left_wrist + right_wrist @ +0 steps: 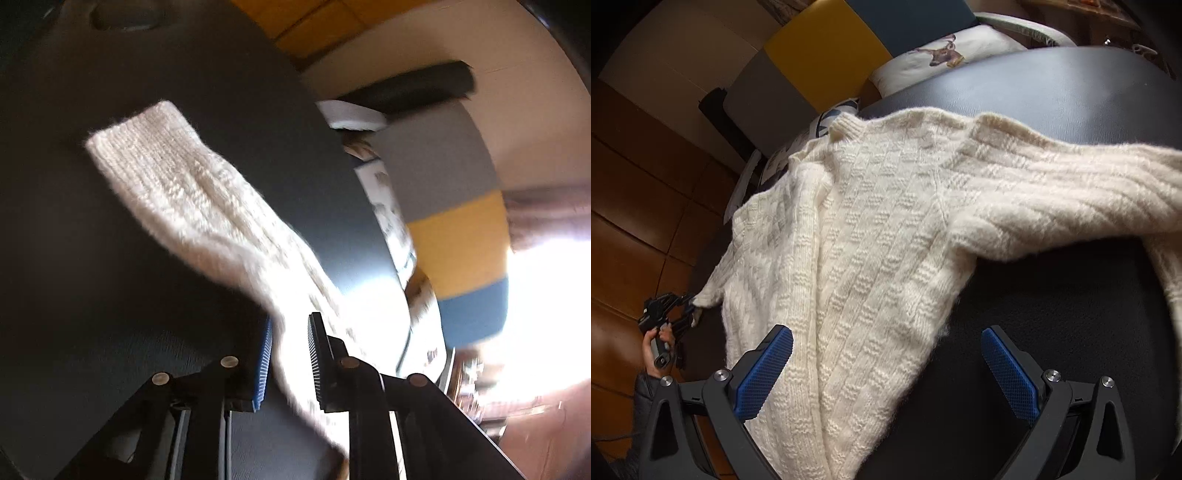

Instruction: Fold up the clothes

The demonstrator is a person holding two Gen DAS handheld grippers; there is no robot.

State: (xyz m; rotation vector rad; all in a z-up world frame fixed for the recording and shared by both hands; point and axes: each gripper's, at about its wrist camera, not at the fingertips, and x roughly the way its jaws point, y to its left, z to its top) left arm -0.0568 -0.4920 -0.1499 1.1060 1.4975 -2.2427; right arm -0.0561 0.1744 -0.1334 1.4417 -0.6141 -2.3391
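The round dark table (pixel 1071 110) carries the cream knit sweater (pixel 879 229), which lies spread across its top with the body running from 11 o'clock down to 6 o'clock in the right wrist view. One sleeve (pixel 1071 192) extends toward 3 o'clock. The ribbed collar (pixel 846 129) sits at 11 o'clock, near the table edge.

Handling judgement: the knit looks thick, soft and limp, moderately heavy for a garment. It is likely to sag and stretch when lifted by a single point, and its fuzzy surface should resist slipping. Suitable hold points are the cuffs, hem corners and shoulder seams, where the fabric is doubled or ribbed.

The right gripper (pixel 886 373) hovers above the hem region at 6 o'clock, its blue pads spread wide and holding nothing.

The left gripper (pixel 290 354) pinches a band of knit between its pads. In the right wrist view it appears at 8 o'clock, gripping a corner of fabric at the table edge.

Limits: the left wrist view is motion-blurred and overexposed at 4 o'clock. Which part of the garment the left gripper clamps cannot be determined. The far sleeve is cut off at the frame edge.
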